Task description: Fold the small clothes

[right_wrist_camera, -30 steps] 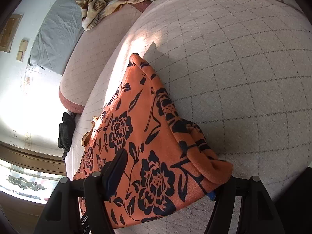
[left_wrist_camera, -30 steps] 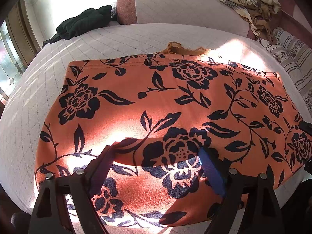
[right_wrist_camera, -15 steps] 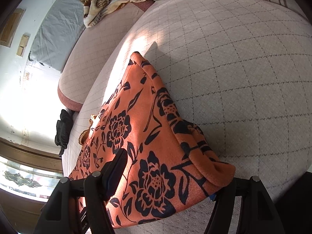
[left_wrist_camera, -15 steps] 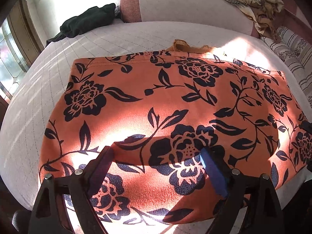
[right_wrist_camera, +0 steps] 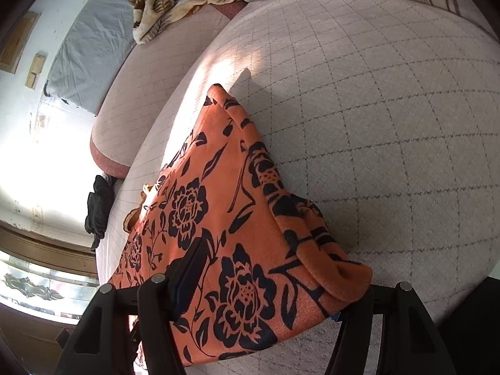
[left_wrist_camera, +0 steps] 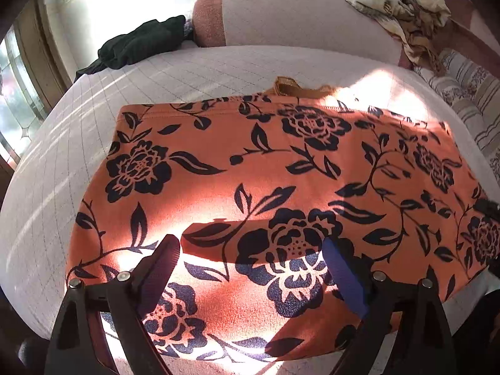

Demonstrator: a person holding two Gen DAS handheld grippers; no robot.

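An orange garment with black flowers (left_wrist_camera: 265, 172) lies spread flat on the quilted bed (left_wrist_camera: 78, 131). A tan edge of cloth (left_wrist_camera: 293, 86) peeks from under its far side. My left gripper (left_wrist_camera: 250, 265) is open, its jaws wide apart just above the garment's near part. In the right wrist view the same garment (right_wrist_camera: 218, 218) runs away to the left, its right edge folded into a thick roll. My right gripper (right_wrist_camera: 268, 293) is open, its jaws on either side of the garment's near corner; the right finger is mostly hidden under the cloth.
A dark green garment (left_wrist_camera: 140, 43) lies at the far left of the bed. A bolster (left_wrist_camera: 281, 15) runs along the back, with a crumpled beige patterned blanket (left_wrist_camera: 403, 3) and striped pillows (left_wrist_camera: 468, 93) at the right. A window is at the left.
The left gripper has drawn back slightly toward me, so the garment shows a little lower and farther. The right view has shifted slightly. Both stay open.
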